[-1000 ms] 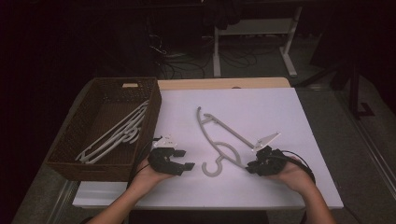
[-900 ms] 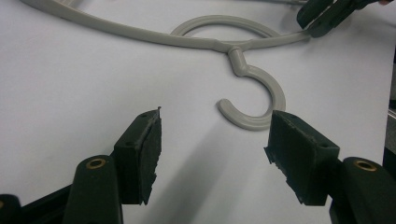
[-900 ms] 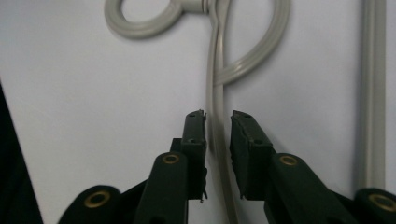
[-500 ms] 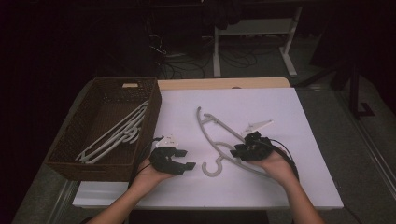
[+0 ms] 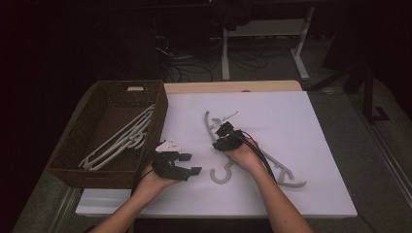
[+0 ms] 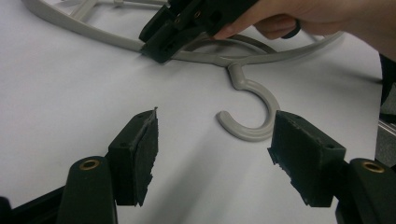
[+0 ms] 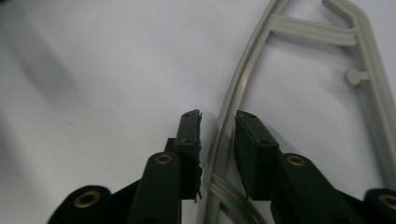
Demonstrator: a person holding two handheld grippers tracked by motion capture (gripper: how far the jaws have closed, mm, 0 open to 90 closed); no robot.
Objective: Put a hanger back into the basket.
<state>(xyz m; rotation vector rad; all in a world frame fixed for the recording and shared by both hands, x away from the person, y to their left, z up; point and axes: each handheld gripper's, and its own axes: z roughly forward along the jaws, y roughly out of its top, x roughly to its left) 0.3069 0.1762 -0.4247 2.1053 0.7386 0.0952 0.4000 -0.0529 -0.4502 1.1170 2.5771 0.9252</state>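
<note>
A grey plastic hanger (image 5: 287, 175) lies flat on the white table top, its hook (image 6: 267, 105) pointing toward the near edge. My right gripper (image 5: 219, 137) sits at the hanger's far left arm. That thin arm (image 7: 243, 79) runs between the jaws of the right gripper (image 7: 218, 119), which have just been closing, and a small gap still shows on each side of it. My left gripper (image 5: 190, 164) rests to the left of the hook, open and holding nothing. In the left gripper view its pads (image 6: 140, 154) stand wide apart in front of the hook.
A brown wicker basket (image 5: 160, 104) stands at the table's left with several pale hangers (image 5: 121, 141) in it. The white table top (image 5: 301, 116) stretches to the right and far side. Desk legs and cables stand on the dark floor beyond.
My right gripper has moved left and away from me, from the hanger's lower right arm up to its far left arm. The left gripper has stayed put.
</note>
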